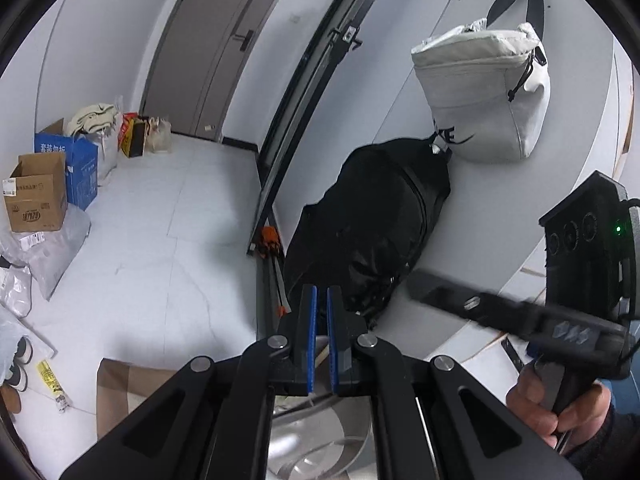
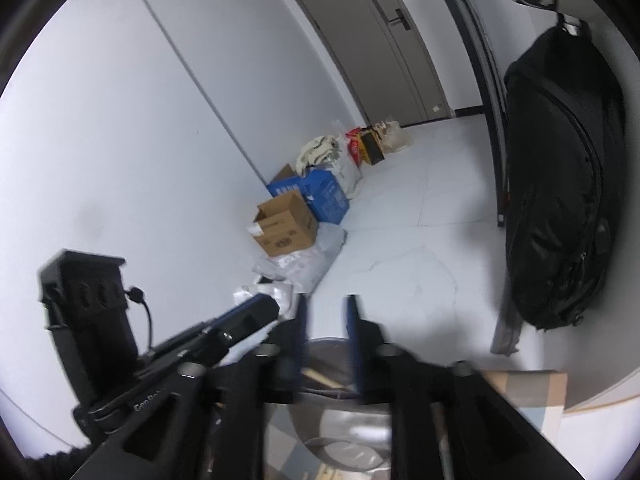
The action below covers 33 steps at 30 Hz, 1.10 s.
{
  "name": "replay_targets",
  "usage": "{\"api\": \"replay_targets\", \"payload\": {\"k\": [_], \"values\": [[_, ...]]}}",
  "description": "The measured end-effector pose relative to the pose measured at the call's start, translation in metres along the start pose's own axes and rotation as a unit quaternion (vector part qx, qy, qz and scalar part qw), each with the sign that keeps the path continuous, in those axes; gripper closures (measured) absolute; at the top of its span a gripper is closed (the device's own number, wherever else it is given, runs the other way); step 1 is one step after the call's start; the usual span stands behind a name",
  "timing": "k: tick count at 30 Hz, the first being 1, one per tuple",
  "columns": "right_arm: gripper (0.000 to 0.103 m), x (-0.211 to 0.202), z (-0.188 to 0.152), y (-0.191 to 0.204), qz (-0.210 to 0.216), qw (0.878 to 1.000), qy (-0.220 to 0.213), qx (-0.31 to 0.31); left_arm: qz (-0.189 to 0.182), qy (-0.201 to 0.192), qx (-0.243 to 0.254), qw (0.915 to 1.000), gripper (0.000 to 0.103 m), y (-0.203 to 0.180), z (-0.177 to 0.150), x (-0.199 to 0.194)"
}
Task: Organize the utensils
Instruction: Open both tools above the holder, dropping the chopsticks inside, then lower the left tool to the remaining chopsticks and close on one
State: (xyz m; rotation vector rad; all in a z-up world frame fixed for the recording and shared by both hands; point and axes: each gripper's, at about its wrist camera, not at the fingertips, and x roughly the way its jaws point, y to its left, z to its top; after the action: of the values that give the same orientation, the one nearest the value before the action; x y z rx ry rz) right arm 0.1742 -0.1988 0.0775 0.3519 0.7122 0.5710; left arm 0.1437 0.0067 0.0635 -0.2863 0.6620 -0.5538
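Note:
A shiny steel container (image 1: 320, 440) sits just below my left gripper (image 1: 322, 290), whose blue pads stand almost together with nothing between them. In the right wrist view the same container (image 2: 340, 420) lies under my right gripper (image 2: 327, 300), which is open with an empty gap. A pale wooden stick (image 2: 320, 378) and dark handles show inside the container's rim; the picture is blurred there. A hand (image 1: 560, 408) holds the right gripper (image 1: 418, 286) at the right of the left wrist view. The left gripper (image 2: 272, 306) reaches in from the left of the right wrist view.
A black backpack (image 1: 372, 220) leans on the wall ahead, with a white bag (image 1: 484, 92) hanging above it. Cardboard and blue boxes (image 1: 36, 196) and plastic bags line the far wall on the tiled floor. A brown board (image 1: 128, 392) lies near the container.

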Motion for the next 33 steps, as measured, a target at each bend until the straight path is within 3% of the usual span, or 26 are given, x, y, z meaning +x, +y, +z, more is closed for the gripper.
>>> {"api": "replay_targets", "payload": {"k": [2,3,4,5,7,13,18,22,33], "values": [[0.064,-0.009,-0.001,-0.001,-0.002,1.0,-0.008,0.008,0.001,0.005,0.007,1.0,0.077,-0.003,0.001,-0.004],[0.063,-0.015,-0.002,-0.002,-0.001,1.0,-0.013,0.013,0.006,0.003,0.01,0.9999,0.058,-0.004,0.001,-0.007],[0.057,-0.02,-0.004,-0.002,-0.002,1.0,-0.017,0.016,0.01,-0.003,0.011,0.9999,0.051,-0.006,0.0,-0.012],[0.051,-0.024,-0.006,-0.003,-0.004,1.0,-0.02,0.018,0.01,-0.01,0.011,0.9998,0.051,-0.008,0.001,-0.018],[0.05,-0.031,-0.013,-0.002,-0.011,1.0,-0.021,0.015,0.019,-0.015,0.009,0.9997,0.05,-0.008,-0.001,-0.027],[0.035,-0.054,-0.04,0.001,-0.033,0.999,-0.031,0.005,0.081,-0.032,0.001,0.9961,0.042,-0.011,-0.017,-0.053],[0.031,-0.069,-0.066,0.01,-0.049,0.998,-0.038,-0.014,0.123,-0.04,-0.011,0.9916,0.041,-0.011,-0.035,-0.066],[0.022,-0.078,-0.085,0.018,-0.051,0.998,-0.039,-0.026,0.139,-0.025,-0.012,0.9899,0.04,-0.012,-0.051,-0.069],[0.019,-0.06,-0.136,0.026,-0.054,0.998,0.0,-0.044,0.176,0.033,-0.04,0.9831,0.034,0.006,-0.105,-0.061]]}}
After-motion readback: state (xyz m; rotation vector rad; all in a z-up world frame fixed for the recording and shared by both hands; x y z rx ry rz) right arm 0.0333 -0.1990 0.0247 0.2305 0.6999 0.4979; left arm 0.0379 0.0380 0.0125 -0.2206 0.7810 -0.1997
